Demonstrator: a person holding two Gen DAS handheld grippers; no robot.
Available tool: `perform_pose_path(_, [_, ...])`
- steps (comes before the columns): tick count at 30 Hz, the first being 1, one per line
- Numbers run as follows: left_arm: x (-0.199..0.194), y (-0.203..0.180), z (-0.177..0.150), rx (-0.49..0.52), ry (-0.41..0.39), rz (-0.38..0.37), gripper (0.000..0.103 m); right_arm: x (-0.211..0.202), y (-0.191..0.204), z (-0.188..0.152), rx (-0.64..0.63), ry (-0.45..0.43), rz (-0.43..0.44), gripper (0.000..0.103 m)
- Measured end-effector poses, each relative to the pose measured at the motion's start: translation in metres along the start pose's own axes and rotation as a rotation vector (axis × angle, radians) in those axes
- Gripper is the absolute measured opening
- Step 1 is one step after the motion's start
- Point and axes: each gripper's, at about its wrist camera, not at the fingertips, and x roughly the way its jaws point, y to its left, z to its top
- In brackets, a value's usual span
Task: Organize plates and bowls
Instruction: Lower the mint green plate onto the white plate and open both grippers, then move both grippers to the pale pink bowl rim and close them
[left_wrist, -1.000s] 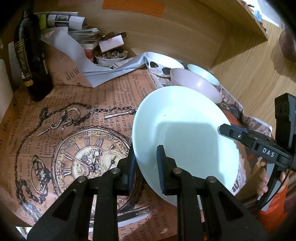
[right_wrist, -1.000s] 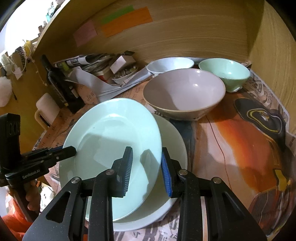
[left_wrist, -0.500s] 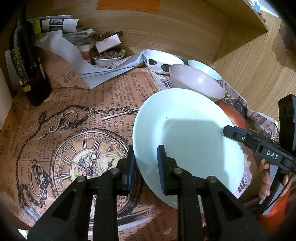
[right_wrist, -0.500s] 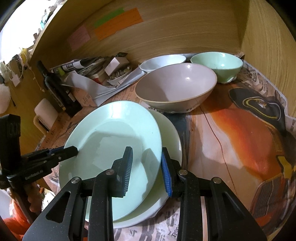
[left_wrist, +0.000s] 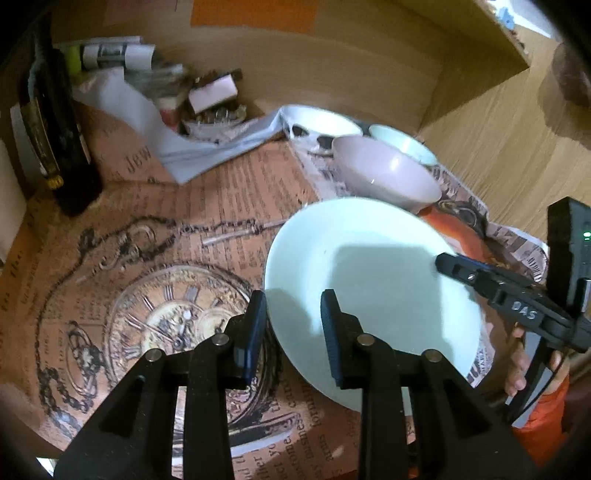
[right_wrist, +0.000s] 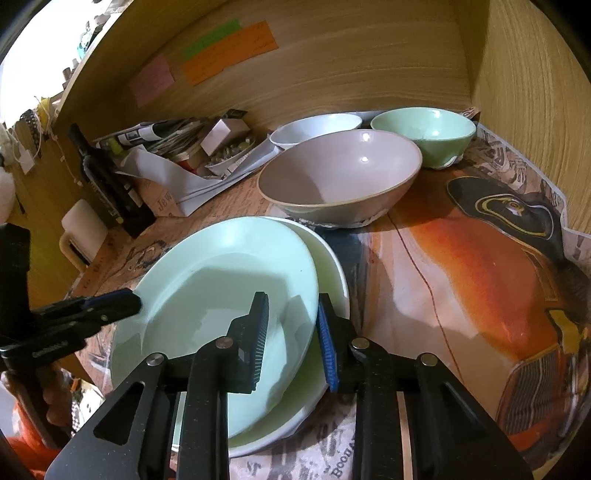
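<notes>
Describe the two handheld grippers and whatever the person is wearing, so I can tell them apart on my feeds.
Both are matte black with silver pivot pins. The right gripper has ribbed blue finger pads and white "DAS" lettering; the left gripper has dark pads and small, unreadable white lettering. An orange sleeve shows.

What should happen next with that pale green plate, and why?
Probably draw the left gripper back: its fingers are opening around the rim of the green plate, the right gripper grips the other side, and it overlaps the cream plate beneath.
</notes>
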Motion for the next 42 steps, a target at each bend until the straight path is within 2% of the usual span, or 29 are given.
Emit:
perform_pose_path(5, [-0.011,-0.003,0.007,0.024,-0.043,0.008,0.029,-0.004,0.008,0.002,-0.054,-0.04,-0.077,0.024])
perform_pose_path(8, [-0.013,-0.004,0.012,0.022,-0.056,0.007,0.029,-0.012,0.013,0.006,-0.083,-0.072,-0.078,0.024])
perform_pose_path(13, [-0.019,-0.005,0.024,0.023,-0.109,0.011,0.04,-0.022,0.017,0.015,-0.106,-0.113,-0.086,0.025])
perform_pose_path(15, [-0.021,-0.006,0.03,0.026,-0.131,0.012,0.047,-0.025,0.014,0.019,-0.097,-0.126,-0.086,0.029])
perform_pose_path(18, [-0.026,-0.007,0.042,0.043,-0.162,0.006,0.052,-0.029,0.009,0.026,-0.076,-0.153,-0.084,0.041])
perform_pose_path(21, [-0.03,-0.01,0.057,0.067,-0.21,0.011,0.056,-0.032,0.002,0.035,-0.053,-0.18,-0.104,0.047])
perform_pose_path(25, [-0.026,-0.011,0.075,0.083,-0.228,-0.019,0.061,-0.034,-0.01,0.049,-0.009,-0.204,-0.104,0.055])
perform_pose_path(29, [-0.008,-0.018,0.094,0.1,-0.206,-0.035,0.062,-0.032,-0.017,0.061,-0.004,-0.22,-0.133,0.055])
perform_pose_path(35, [0.037,-0.027,0.118,0.105,-0.117,-0.076,0.062,-0.023,-0.029,0.08,0.018,-0.224,-0.141,0.057])
perform_pose_path(42, [0.089,-0.034,0.132,0.114,-0.032,-0.051,0.062,-0.003,-0.045,0.088,0.03,-0.186,-0.166,0.061])
